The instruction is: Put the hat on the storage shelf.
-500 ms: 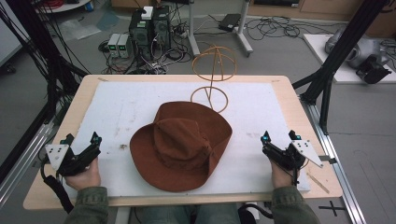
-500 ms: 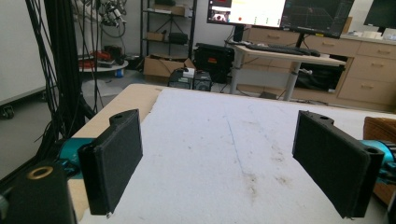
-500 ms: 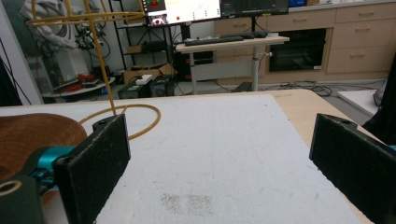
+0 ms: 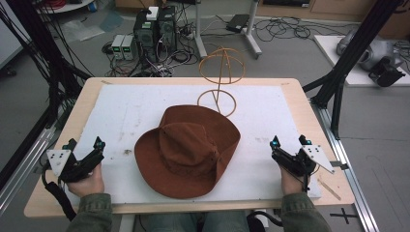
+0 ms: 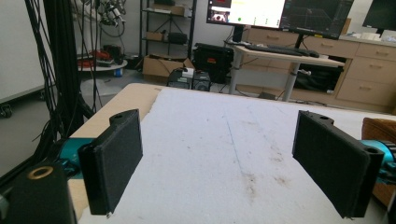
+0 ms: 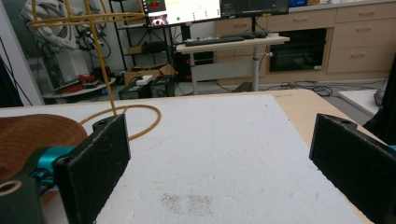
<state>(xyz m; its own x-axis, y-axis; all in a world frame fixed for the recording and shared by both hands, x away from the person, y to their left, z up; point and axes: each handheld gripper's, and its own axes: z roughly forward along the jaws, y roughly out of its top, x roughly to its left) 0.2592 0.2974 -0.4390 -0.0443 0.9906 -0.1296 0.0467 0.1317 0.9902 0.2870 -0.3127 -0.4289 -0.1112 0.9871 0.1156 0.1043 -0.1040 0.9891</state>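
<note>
A brown wide-brimmed hat [image 4: 189, 149] lies crown up in the middle of the white mat [image 4: 145, 111]. Behind it stands a yellow wire hat stand [image 4: 220, 77] with a ring base and a hooped top. My left gripper [image 4: 86, 147] rests at the mat's front left, jaws wide apart with nothing between them; in the left gripper view the left gripper [image 5: 231, 163] has bare mat ahead and the hat [image 5: 379, 130] at the right edge. My right gripper [image 4: 290, 143] sits at the front right, open and empty; the right gripper view has the right gripper [image 6: 224, 163], the hat [image 6: 32, 135] and the stand [image 6: 100, 60].
The wooden table [image 4: 300, 96] ends close behind the mat. Black frame posts [image 4: 338, 82] rise at both sides. Computers and cables [image 4: 154, 34] lie on the floor beyond the far edge. A desk with monitors [image 5: 280, 28] stands farther back.
</note>
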